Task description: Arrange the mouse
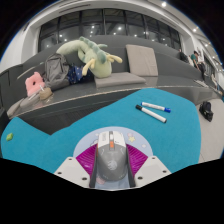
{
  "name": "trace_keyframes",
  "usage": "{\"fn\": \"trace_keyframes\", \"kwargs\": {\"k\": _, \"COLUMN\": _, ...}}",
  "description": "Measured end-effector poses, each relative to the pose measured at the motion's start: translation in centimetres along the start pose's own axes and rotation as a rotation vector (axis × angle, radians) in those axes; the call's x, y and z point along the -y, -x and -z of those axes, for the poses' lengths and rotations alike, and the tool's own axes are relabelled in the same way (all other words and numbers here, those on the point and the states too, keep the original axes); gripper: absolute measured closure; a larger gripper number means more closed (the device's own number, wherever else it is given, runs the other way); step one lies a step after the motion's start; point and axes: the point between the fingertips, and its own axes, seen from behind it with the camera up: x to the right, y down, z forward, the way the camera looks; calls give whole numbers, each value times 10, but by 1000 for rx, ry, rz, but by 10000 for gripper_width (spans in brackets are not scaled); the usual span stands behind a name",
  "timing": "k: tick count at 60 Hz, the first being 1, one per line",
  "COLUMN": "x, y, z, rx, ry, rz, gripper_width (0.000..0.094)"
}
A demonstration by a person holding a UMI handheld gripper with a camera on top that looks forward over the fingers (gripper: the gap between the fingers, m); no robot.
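Grey mouse (112, 160), matte plastic with a darker strip along its middle, sits between the two fingers of the gripper (112, 166), nose pointing ahead. Magenta pads (88, 157) flank it on either side and appear to touch its flanks; whether they actually press on it, or the mouse simply rests on the surface with the fingers about it, cannot be told. Fingers stand only about as far apart as the mouse is wide. Beneath the mouse lies a teal mat (75, 132), spreading ahead of and to both sides of the fingers, on a dark grey table (60, 112). Ahead and to the right of the fingers, on the mat: two white markers (153, 111), blue-capped, lying near each other at slightly different angles. Further right, off the mat, a small black round item (205, 109) rests on the table. Beyond the table, to the left: a long grey seat bearing a pale green plush toy (86, 55), a grey bag (57, 70) and a pink item (33, 82). Behind all, a dark window wall (110, 25) with ceiling lights reflected.
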Motion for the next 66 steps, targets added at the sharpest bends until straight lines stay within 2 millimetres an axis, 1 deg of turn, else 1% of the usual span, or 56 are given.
{"fn": "trace_keyframes", "kwargs": {"k": 2, "x": -10, "y": -5, "z": -5, "rx": -11, "ry": 23, "rz": 12, "gripper_width": 473}}
{"fn": "trace_keyframes", "kwargs": {"k": 4, "x": -18, "y": -7, "z": -9, "rx": -17, "ry": 46, "rz": 31, "gripper_width": 431}}
{"fn": "trace_keyframes", "kwargs": {"k": 6, "x": -12, "y": -4, "z": -8, "rx": -21, "ry": 23, "rz": 44, "gripper_width": 398}}
{"fn": "trace_keyframes", "kwargs": {"k": 8, "x": -8, "y": -4, "z": -8, "rx": -32, "ry": 12, "rz": 57, "gripper_width": 262}}
{"fn": "trace_keyframes", "kwargs": {"k": 10, "x": -7, "y": -4, "z": -8, "rx": -37, "ry": 19, "rz": 90, "gripper_width": 168}}
{"fn": "trace_keyframes", "kwargs": {"k": 12, "x": 0, "y": -10, "z": -6, "rx": -68, "ry": 10, "rz": 140, "gripper_width": 73}}
{"fn": "trace_keyframes", "kwargs": {"k": 13, "x": 9, "y": -15, "z": -3, "rx": -79, "ry": -5, "rz": 167, "gripper_width": 92}}
{"fn": "trace_keyframes", "kwargs": {"k": 15, "x": 17, "y": -15, "z": 6, "rx": -100, "ry": -37, "rz": 211, "gripper_width": 84}}
{"fn": "trace_keyframes", "kwargs": {"k": 17, "x": 25, "y": -9, "z": 18, "rx": -94, "ry": -61, "rz": 225, "gripper_width": 82}}
{"fn": "trace_keyframes", "kwargs": {"k": 19, "x": 32, "y": -1, "z": 34, "rx": -73, "ry": -86, "rz": 214, "gripper_width": 88}}
{"fn": "trace_keyframes", "kwargs": {"k": 20, "x": 37, "y": -1, "z": 39, "rx": -64, "ry": -97, "rz": 209, "gripper_width": 85}}
{"fn": "trace_keyframes", "kwargs": {"k": 24, "x": 47, "y": 13, "z": 91, "rx": -36, "ry": -153, "rz": 169, "gripper_width": 78}}
{"fn": "trace_keyframes", "kwargs": {"k": 27, "x": 45, "y": 24, "z": 135, "rx": -16, "ry": -163, "rz": 152, "gripper_width": 78}}
{"fn": "trace_keyframes", "kwargs": {"k": 33, "x": 35, "y": 46, "z": 220, "rx": 44, "ry": -153, "rz": 184, "gripper_width": 79}}
{"fn": "trace_keyframes", "kwargs": {"k": 37, "x": 28, "y": 53, "z": 270, "rx": 46, "ry": -155, "rz": 241, "gripper_width": 79}}
{"fn": "trace_keyframes", "kwargs": {"k": 40, "x": 23, "y": 57, "z": 304, "rx": 43, "ry": -164, "rz": 276, "gripper_width": 77}}
{"fn": "trace_keyframes", "kwargs": {"k": 42, "x": 17, "y": 59, "z": 325, "rx": 47, "ry": -165, "rz": 269, "gripper_width": 80}}
{"fn": "trace_keyframes", "kwargs": {"k": 46, "x": 0, "y": 67, "z": 360, "rx": 64, "ry": -138, "rz": 241, "gripper_width": 80}}
{"fn": "trace_keyframes", "kwargs": {"k": 47, "x": -7, "y": 68, "z": 369, "rx": 69, "ry": -134, "rz": 232, "gripper_width": 79}}
{"fn": "trace_keyframes", "kwargs": {"k": 52, "x": -25, "y": 78, "z": 400, "rx": 90, "ry": -88, "rz": 189, "gripper_width": 77}}
{"fn": "trace_keyframes", "kwargs": {"k": 55, "x": -29, "y": 86, "z": 413, "rx": 112, "ry": -83, "rz": 178, "gripper_width": 79}}
{"fn": "trace_keyframes", "kwargs": {"k": 61, "x": -28, "y": 91, "z": 429, "rx": 115, "ry": -101, "rz": 201, "gripper_width": 78}}
{"fn": "trace_keyframes", "kwargs": {"k": 66, "x": -29, "y": 92, "z": 435, "rx": 112, "ry": -114, "rz": 223, "gripper_width": 79}}
